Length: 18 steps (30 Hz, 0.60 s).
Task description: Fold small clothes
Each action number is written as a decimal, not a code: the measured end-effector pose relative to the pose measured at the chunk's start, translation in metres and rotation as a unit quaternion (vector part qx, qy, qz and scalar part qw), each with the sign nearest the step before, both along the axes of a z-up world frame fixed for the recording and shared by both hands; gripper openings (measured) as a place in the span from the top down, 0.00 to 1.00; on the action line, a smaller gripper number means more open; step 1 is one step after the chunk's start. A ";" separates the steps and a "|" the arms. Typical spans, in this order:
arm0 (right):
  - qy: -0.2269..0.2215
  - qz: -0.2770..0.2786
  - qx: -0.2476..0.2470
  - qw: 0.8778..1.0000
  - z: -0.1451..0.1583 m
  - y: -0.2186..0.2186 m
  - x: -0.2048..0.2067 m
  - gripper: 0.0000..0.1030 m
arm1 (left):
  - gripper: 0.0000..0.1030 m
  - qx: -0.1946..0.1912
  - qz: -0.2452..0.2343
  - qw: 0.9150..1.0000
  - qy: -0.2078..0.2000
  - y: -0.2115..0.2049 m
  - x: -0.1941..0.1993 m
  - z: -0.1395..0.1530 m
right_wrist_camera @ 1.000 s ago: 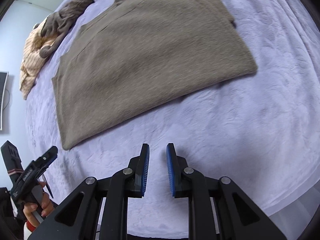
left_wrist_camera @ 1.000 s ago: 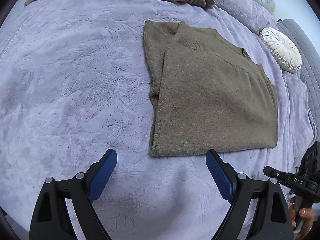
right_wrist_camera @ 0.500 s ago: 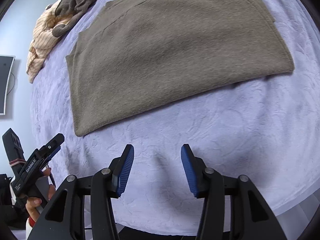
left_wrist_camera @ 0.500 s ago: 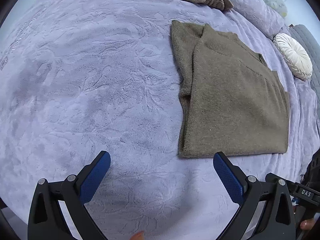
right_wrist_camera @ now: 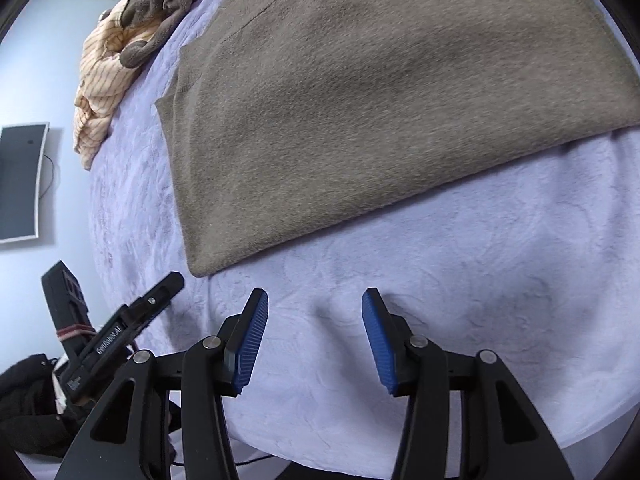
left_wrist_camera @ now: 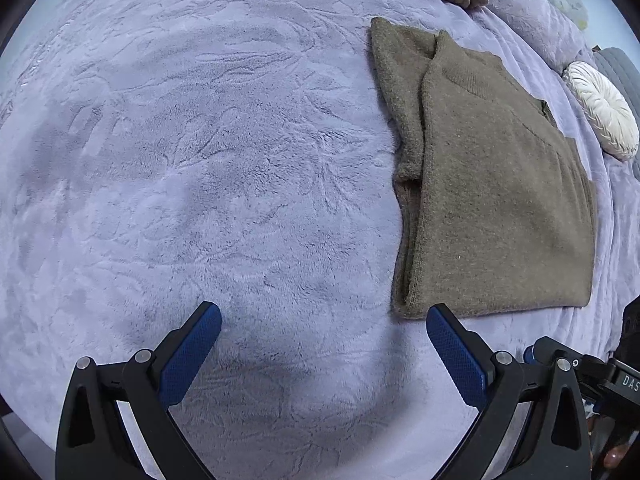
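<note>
A brown knit sweater [left_wrist_camera: 496, 200] lies partly folded and flat on the lilac bedspread [left_wrist_camera: 200, 160], its sleeve tucked along the left side. In the right wrist view the sweater [right_wrist_camera: 360, 100] fills the upper half. My left gripper [left_wrist_camera: 323, 322] is wide open and empty, just above the bedspread, its right finger near the sweater's near left corner. My right gripper [right_wrist_camera: 315, 304] is open and empty, over bare bedspread just short of the sweater's hem. The left gripper also shows in the right wrist view [right_wrist_camera: 132, 320].
A pile of other clothes, grey-brown and striped cream [right_wrist_camera: 116, 60], lies at the far end of the bed. A round white cushion [left_wrist_camera: 604, 112] sits at the right. A monitor [right_wrist_camera: 20, 184] hangs on the wall. The bed edge runs close below my right gripper.
My right gripper has opened from nearly shut and moved closer to the sweater's hem. My left gripper has shifted left, so the sweater now sits further right in its view.
</note>
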State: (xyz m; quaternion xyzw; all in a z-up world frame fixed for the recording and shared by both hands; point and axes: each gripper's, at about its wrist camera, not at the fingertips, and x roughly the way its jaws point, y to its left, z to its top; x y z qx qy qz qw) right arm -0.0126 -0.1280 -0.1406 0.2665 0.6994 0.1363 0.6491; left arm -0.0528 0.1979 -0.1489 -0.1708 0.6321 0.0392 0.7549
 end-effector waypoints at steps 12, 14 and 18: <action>0.005 -0.057 0.097 0.994 -0.017 0.016 0.008 0.47 | 0.00 -0.047 0.036 0.998 0.002 0.022 0.007 -0.007; -0.003 -0.074 0.120 0.990 -0.018 0.018 0.011 0.46 | 0.00 -0.054 0.032 0.998 0.006 0.023 0.009 -0.008; -0.008 -0.096 0.153 0.984 -0.025 0.024 0.018 0.46 | 0.00 -0.068 0.032 0.997 0.011 0.023 0.014 -0.011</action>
